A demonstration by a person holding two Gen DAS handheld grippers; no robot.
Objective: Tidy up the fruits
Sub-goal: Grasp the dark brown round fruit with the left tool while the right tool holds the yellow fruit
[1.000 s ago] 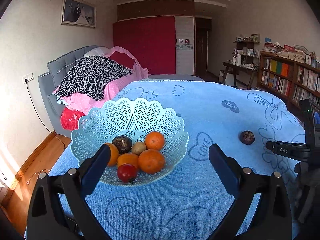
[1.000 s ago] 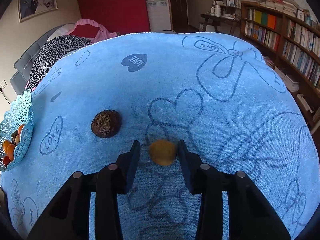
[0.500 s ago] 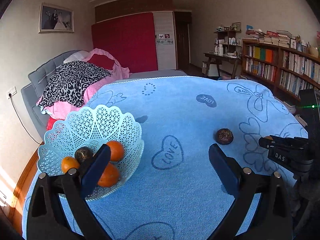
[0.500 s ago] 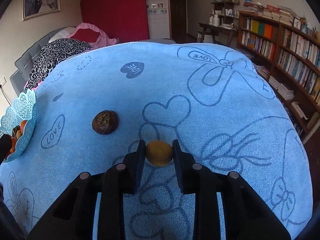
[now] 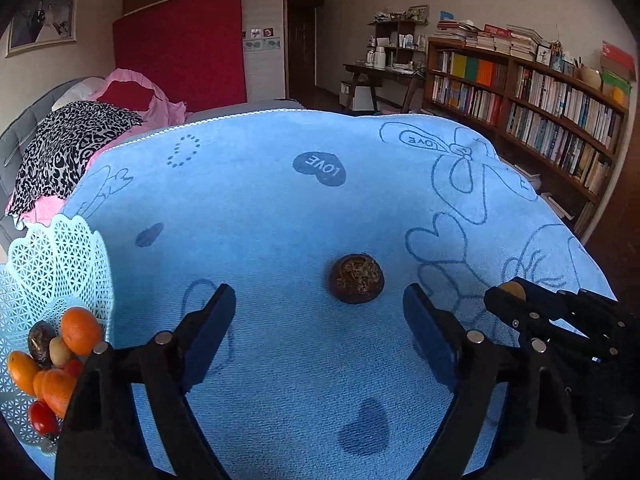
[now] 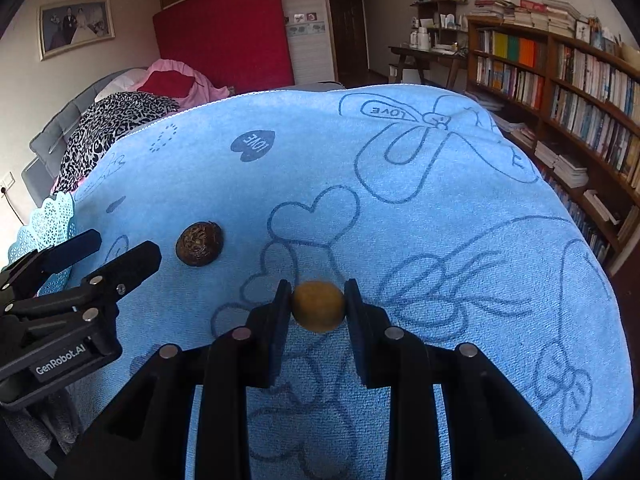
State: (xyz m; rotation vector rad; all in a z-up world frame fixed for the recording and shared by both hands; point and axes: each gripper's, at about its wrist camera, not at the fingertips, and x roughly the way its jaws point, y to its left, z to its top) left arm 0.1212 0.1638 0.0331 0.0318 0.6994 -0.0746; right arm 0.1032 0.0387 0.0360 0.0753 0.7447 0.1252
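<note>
The right gripper had its fingers clamped on a small, dull yellow-brown, roundish fruit, slightly wider than tall, its long axis running finger to finger, over the blue towel-covered counter. The left gripper stood with fingers wide apart, a dark brown wrinkled round fruit lying just ahead between them. The pale blue lattice plastic basket of oranges sat far left.
</note>
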